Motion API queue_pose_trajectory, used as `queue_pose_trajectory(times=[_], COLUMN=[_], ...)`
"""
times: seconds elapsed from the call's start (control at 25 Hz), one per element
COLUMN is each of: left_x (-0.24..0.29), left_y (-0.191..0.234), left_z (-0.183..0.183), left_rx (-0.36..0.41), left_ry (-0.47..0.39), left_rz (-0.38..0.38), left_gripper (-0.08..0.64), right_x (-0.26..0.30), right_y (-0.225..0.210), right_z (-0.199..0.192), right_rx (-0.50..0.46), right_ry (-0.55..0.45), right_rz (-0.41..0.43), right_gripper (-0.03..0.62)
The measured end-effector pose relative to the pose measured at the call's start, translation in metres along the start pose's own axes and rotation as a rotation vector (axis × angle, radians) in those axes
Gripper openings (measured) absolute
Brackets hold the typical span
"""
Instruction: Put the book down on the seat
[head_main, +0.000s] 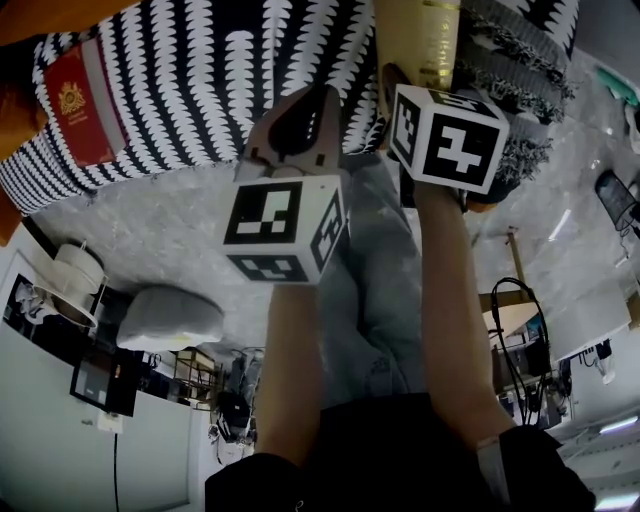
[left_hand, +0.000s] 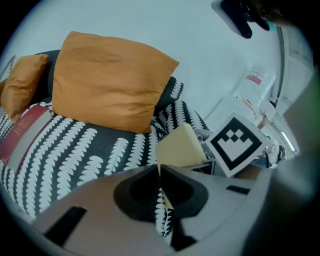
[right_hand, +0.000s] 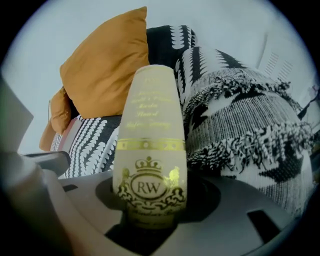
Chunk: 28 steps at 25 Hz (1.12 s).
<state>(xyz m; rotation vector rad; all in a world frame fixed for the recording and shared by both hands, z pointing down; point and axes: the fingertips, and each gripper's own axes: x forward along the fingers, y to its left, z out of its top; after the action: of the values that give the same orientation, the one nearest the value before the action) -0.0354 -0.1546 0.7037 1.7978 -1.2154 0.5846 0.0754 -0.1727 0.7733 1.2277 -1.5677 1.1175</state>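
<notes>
Head view: the right claw (head_main: 418, 82) and left claw (head_main: 297, 118) hang the cream book (head_main: 422, 35) over the patterned seat (head_main: 200, 90), not yet laid down.
Left gripper view: the left claw (left_hand: 161, 185) seems pinched on the book's thin edge, likely to steady it.
Right gripper view: the right claw (right_hand: 150, 210) clamps the book upright, bearing its weight.

We note: lying book (head_main: 82, 105) flat on seat (head_main: 200, 90), far left; cushion (left_hand: 107, 82) behind it; held book (right_hand: 150, 140) upright between right gripper (right_hand: 152, 200) fingers; throw (right_hand: 240, 125) on seat, right of it.

large orange cushion (left_hand: 107, 82) upright | small orange cushion (left_hand: 20, 82) beside it | red book (left_hand: 22, 135) lying flat
</notes>
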Motion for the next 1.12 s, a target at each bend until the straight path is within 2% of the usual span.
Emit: queue_pose_trajectory(times=[0.16, 0.24, 0.4, 0.6, 0.84, 1.0, 1.12], left_x=[-0.001, -0.004, -0.01, -0.027, -0.052, -0.077, -0.099], left_y=[0.003, 0.002, 0.004, 0.011, -0.003, -0.002, -0.003], left_z=[-0.003, -0.004, 0.0, 0.003, 0.016, 0.027, 0.029], left_rx=[-0.009, -0.004, 0.023, 0.017, 0.048, 0.066, 0.062], left_ry=[-0.001, -0.001, -0.009, -0.02, -0.045, -0.053, -0.065], left_rz=[0.006, 0.006, 0.018, 0.034, 0.025, 0.067, 0.073], left_gripper=[0.026, 0.026, 0.026, 0.026, 0.028, 0.026, 0.026], right_x=[0.0, -0.003, -0.013, -0.034, -0.069, -0.101, -0.127], right_y=[0.004, 0.008, 0.009, 0.014, 0.024, 0.039, 0.051], right_z=[0.001, 0.001, 0.006, 0.012, 0.019, 0.032, 0.039], right_rx=[-0.014, -0.034, -0.064, -0.086, -0.115, -0.134, -0.13], right_ry=[-0.015, -0.032, -0.081, -0.13, -0.204, -0.274, -0.32], right_rz=[0.013, 0.033, 0.032, 0.031, 0.012, 0.031, 0.048], right_gripper=[0.243, 0.295, 0.322, 0.325, 0.33, 0.328, 0.298])
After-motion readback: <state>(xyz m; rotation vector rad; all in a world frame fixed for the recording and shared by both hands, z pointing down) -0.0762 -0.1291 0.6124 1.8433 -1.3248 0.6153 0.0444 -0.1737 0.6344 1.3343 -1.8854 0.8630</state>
